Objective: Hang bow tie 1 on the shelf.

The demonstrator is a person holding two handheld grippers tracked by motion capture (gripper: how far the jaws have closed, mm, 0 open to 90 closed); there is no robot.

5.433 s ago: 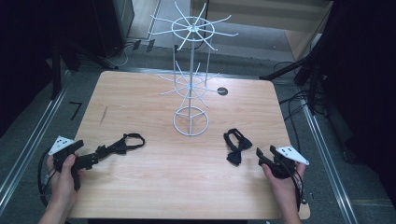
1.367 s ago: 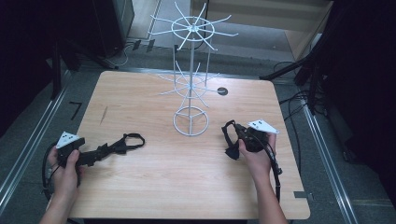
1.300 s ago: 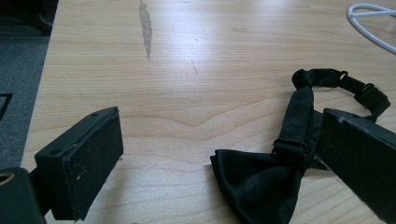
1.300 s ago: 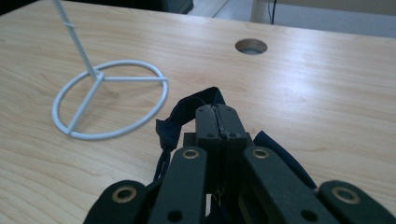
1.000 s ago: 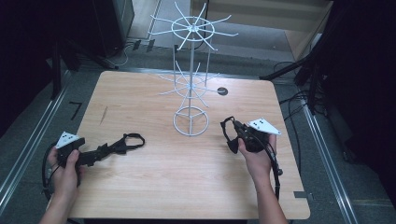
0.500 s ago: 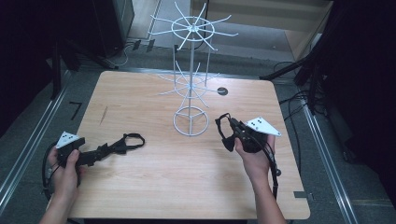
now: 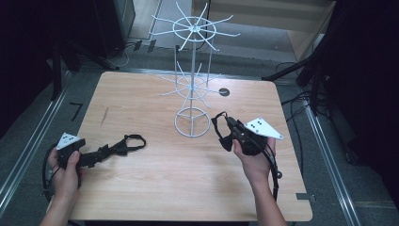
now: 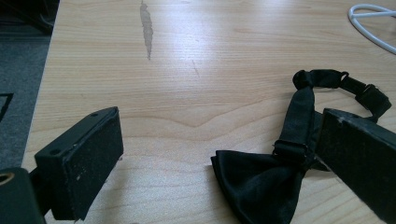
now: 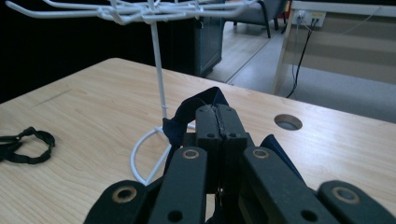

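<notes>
A white wire rack (image 7: 193, 80) with hook arms stands at the table's middle back. My right gripper (image 7: 227, 124) is shut on a black bow tie (image 7: 222, 136) and holds it in the air just right of the rack's base ring (image 7: 193, 123). In the right gripper view the jaws (image 9: 217, 116) press together on the tie's strap (image 9: 194, 105), with the rack's pole (image 9: 158, 70) close behind. My left gripper (image 7: 110, 149) rests low at the front left, open. A second black bow tie (image 8: 261, 184) lies flat on the table between its jaws, beside the right one, its strap loop (image 7: 134, 140) stretching away.
The wooden table (image 7: 155, 188) has a round cable hole (image 7: 224, 92) behind the right gripper and a dark streak (image 7: 104, 115) at the left. Metal rails run along both table sides. Cables lie on the floor at the right.
My right gripper has risen and drifted left toward the rack's base, carrying its bow tie off the table. The left gripper and its bow tie have stayed put.
</notes>
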